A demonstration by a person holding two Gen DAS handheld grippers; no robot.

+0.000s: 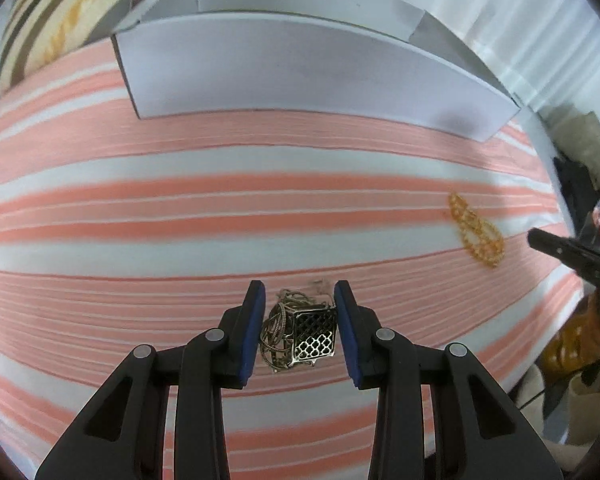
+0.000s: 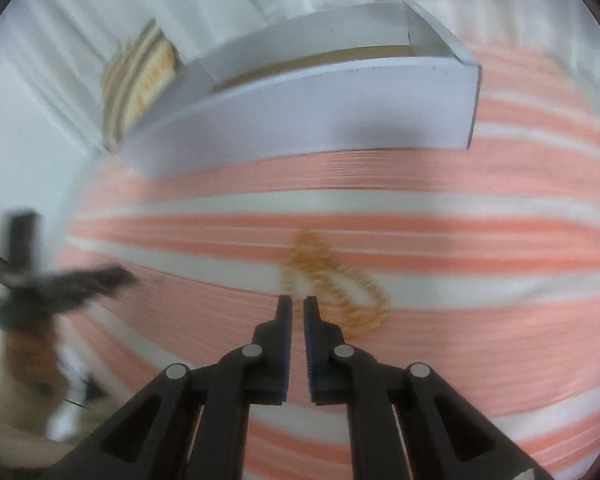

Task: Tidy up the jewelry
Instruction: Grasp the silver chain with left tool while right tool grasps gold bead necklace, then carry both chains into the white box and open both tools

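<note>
— Straddling a tangle of dark metal jewelry (image 1: pixel 296 332), the left gripper (image 1: pixel 300 320) has its blue-padded jaws spread, one on each side of the heap. Do the pads touch it?

— Close on both sides, but I cannot tell whether they touch. The heap is a filigree pendant (image 1: pixel 314 336) with a lattice pattern, lying against coiled chains on the pink-and-white striped cloth (image 1: pixel 180 216).

— And the right gripper (image 2: pixel 298 304)?

— Its jaws are drawn nearly together with a thin gap between them, nothing held. The tips hover just in front of a golden bead necklace (image 2: pixel 332 280) looped on the cloth; that view is blurred.

— Where is the necklace relative to the dark heap?

— Well apart, off to the right in the left wrist view. A white cardboard box (image 1: pixel 300 76), open on top, stands beyond both on the far side of the cloth.
</note>
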